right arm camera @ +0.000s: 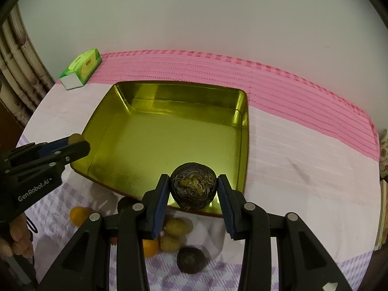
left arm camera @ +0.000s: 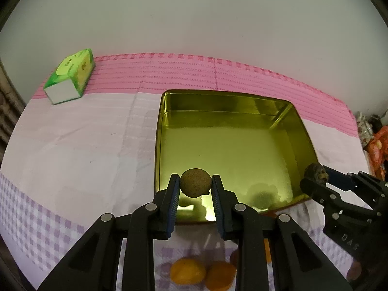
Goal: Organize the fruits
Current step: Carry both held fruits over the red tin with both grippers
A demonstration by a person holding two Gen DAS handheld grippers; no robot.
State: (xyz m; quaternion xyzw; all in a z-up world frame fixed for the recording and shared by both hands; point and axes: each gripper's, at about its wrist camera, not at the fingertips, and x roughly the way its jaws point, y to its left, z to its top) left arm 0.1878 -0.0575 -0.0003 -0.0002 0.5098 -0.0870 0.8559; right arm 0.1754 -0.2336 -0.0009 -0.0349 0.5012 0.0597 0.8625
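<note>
Oranges (left arm camera: 186, 272) + 2 yellow-green fruits (right arm camera: 176, 226), 1 dark fruit (right arm camera: 191, 263): on tabletop, unsorted. Your left gripper (left arm camera: 195, 189) fingers clamp brown round fruit (left arm camera: 195, 182); right gripper (right arm camera: 193, 189) clamps wrinkled dark fruit (right arm camera: 193, 185), both over gold tin (right arm camera: 245, 131), which looks empty. Nothing placed yet.

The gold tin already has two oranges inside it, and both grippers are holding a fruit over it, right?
Not quite. The gold tin is empty in the right wrist view. The oranges lie on the checked cloth in front of it. The rest holds: the left gripper grips a small round brown fruit, and the right gripper grips a dark wrinkled fruit.
</note>
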